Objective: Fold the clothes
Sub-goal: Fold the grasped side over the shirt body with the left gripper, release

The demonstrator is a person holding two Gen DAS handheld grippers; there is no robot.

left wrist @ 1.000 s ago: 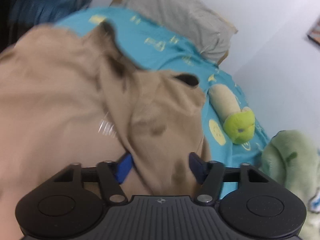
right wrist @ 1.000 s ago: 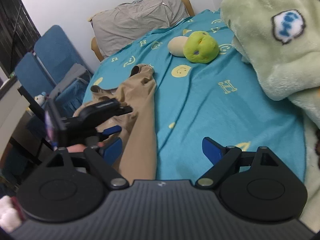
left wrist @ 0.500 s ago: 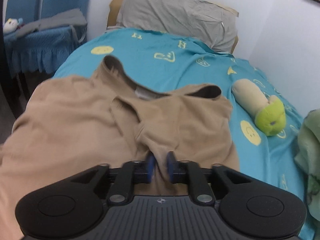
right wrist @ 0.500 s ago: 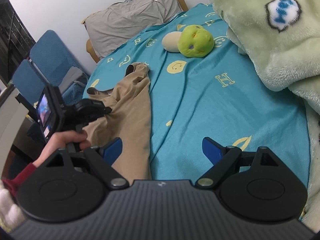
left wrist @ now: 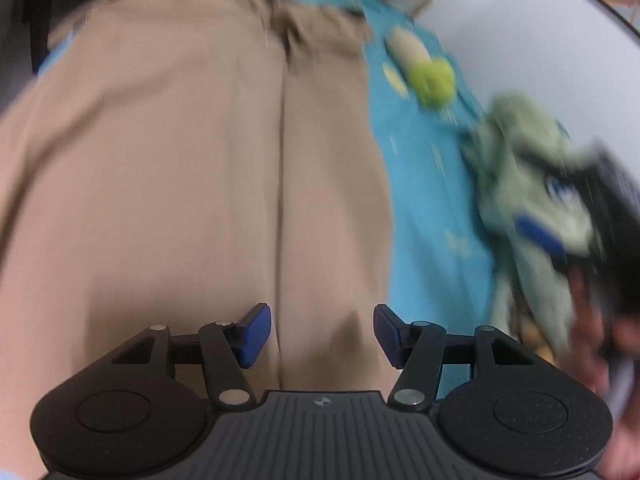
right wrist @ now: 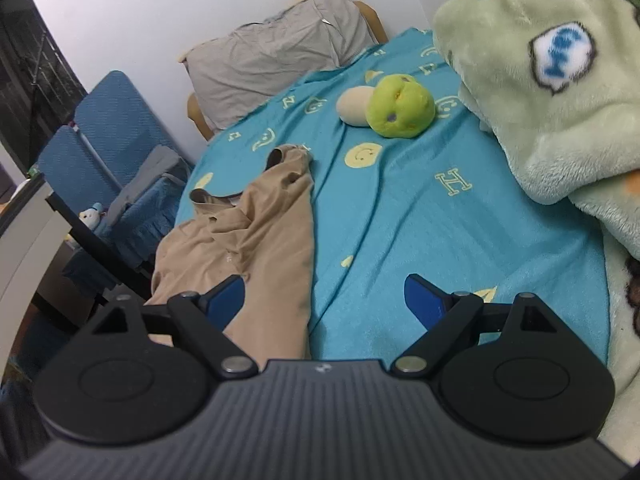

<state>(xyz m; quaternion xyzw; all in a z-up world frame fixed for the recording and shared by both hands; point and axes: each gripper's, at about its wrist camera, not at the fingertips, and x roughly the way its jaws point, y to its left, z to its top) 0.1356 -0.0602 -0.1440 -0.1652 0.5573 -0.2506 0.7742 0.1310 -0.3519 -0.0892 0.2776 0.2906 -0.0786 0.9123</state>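
Tan garment, looks like trousers, lies on the left half of the bed, waist end toward the pillow, legs running toward the camera; left edge hangs near the bed's side by the blue chairs. In the left wrist view the trousers fill most of the frame, motion-blurred, with a lengthwise seam or fold line down the middle.

Handling, as a judgement: thin, soft, light cloth, no stiffness, will drape and bunch wherever it is lifted. Not fragile, not very slippery on the sheet. Best hold is a doubled edge: waistband corner or a leg hem, pinching both layers so the lower one doesn't trail. The mid-panel would only tent up.

Left tongs: moderately wide, blue pads apart, nothing between them, low over the near part of the cloth, pointing along its length toward the waist. Contact with the fabric cannot be told through the blur.

Right tongs: wide apart, empty, above the near bed edge; left pad sits over the trousers' right edge, right pad over bare sheet. Aimed up the bed toward the plush toy. Green blanket is piled to the right, well apart from the garment. The right-hand tool shows blurred at the right edge of the left wrist view.
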